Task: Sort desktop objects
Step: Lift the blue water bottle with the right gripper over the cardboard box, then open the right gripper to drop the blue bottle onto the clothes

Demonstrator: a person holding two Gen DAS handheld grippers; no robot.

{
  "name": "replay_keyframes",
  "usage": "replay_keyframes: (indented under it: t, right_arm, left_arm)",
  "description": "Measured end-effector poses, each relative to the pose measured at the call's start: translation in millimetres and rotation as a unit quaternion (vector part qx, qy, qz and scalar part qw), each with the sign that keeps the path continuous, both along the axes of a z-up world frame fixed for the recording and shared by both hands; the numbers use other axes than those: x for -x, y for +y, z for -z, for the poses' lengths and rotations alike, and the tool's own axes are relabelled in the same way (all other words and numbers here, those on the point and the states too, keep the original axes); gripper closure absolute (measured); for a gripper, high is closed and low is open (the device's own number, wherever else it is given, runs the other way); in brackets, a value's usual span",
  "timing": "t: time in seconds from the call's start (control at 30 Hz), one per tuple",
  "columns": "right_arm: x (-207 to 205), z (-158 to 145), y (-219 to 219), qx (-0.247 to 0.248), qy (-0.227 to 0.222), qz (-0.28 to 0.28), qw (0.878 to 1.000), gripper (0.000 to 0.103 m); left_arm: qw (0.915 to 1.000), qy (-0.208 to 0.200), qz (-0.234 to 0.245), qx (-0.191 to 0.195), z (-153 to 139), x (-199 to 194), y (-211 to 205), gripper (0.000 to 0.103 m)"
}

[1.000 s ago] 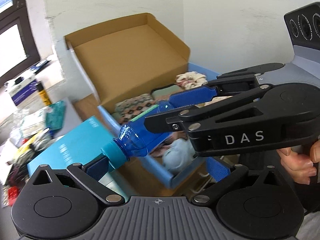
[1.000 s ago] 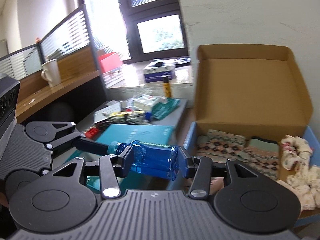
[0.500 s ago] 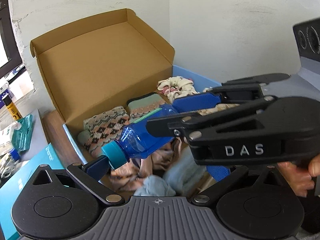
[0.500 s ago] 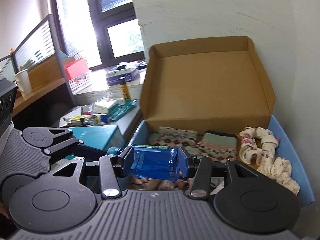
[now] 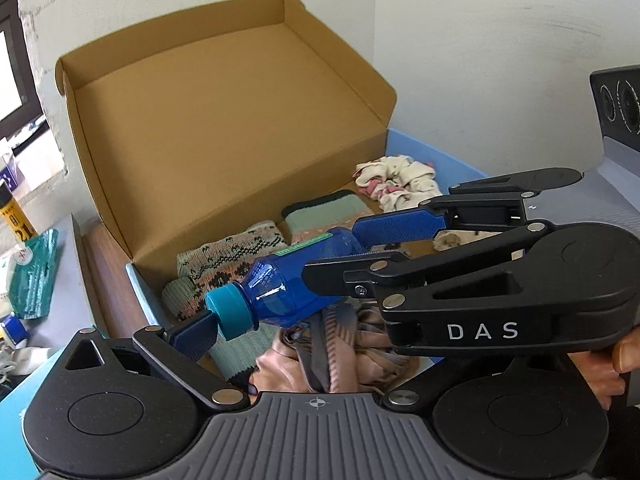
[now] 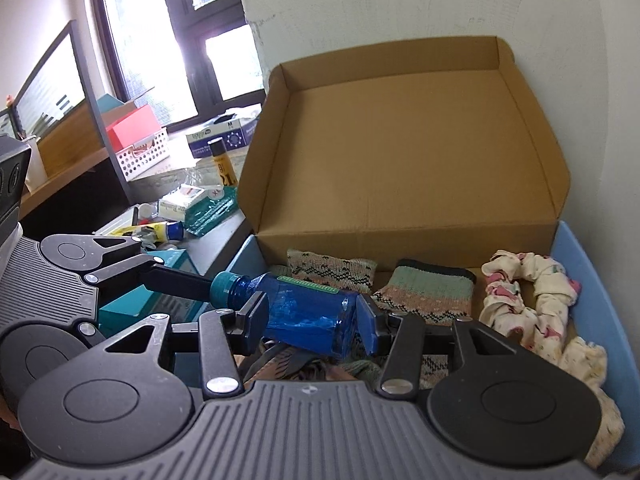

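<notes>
Low in the centre of the right wrist frame, the right gripper [image 6: 314, 314] pinches the blue bottle [image 6: 304, 316] across its body, one blue pad on each side. At centre of the left wrist frame the bottle lies tilted, its teal cap [image 5: 232, 310] toward lower left, touching a blue fingertip of the left gripper [image 5: 320, 340]; that gripper's other finger is hidden behind the right gripper, so I cannot tell its state. Beyond, filling mid-frame, the cardboard box [image 6: 400, 152] stands with lid raised, holding patterned socks [image 6: 428, 294] and, at right, a floral scrunchie [image 6: 532, 284]. Upper left, a cluttered desk [image 6: 216, 240].
</notes>
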State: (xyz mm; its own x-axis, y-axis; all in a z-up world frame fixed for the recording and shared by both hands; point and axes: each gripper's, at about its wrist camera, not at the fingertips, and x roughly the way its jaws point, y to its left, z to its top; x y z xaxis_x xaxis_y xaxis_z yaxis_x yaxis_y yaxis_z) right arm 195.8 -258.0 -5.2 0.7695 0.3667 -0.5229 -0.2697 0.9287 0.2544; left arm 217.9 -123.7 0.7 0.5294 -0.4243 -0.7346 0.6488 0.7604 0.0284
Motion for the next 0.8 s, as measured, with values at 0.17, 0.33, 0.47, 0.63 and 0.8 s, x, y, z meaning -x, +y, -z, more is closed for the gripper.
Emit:
replay_keyframes:
  t: [0.17,0.33,0.47,0.63,0.8]
  right_arm:
    - [-16,9,-2,-0.009,0.016,-0.005,1.000,0.048]
    - [-18,12,1,-0.013,0.020,-0.008,1.000,0.048]
    - [-13,6,6,-0.010,0.014,-0.010,1.000,0.048]
    - [-3,-4,10,0.000,0.006,-0.012,1.000,0.048]
    - [11,-14,15,0.009,-0.001,-0.017,1.000,0.048]
  left_arm:
    - [1.0000,0.007,-0.002,0.002,7,-7,2,0.000]
    - [1.0000,0.007,-0.001,0.006,6,-2,5,0.000]
    - [0.9999,0.004,0.001,0.012,1,6,9,0.000]
    - [0.9998,0.001,0.003,0.020,-5,16,14,0.000]
    - [0.9996,-0.005,0.001,0.028,-13,28,23,0.000]
